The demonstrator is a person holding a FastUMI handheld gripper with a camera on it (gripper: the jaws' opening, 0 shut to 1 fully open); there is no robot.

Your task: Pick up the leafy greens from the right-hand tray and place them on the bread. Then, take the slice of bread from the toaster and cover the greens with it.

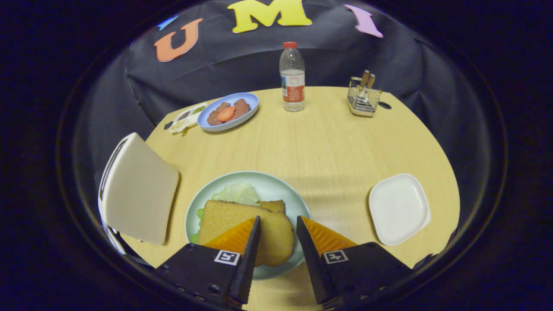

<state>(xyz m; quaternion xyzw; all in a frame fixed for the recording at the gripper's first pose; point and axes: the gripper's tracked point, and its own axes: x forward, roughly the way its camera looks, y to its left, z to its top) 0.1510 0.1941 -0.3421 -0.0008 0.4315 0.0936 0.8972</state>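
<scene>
The gripper hangs spread and empty over the green plate, low in the frame. The top bread slice lies between and just beyond its fingers, long axis running left to right, covering the leafy greens peeking out behind.

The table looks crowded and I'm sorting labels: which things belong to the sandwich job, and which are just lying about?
Job:
gripper, open above the plate
top bread slice over leafy greens
green plate
toaster
white tray

Lying about:
water bottle
blue plate of food
wire caddy
small sauce tray
</scene>
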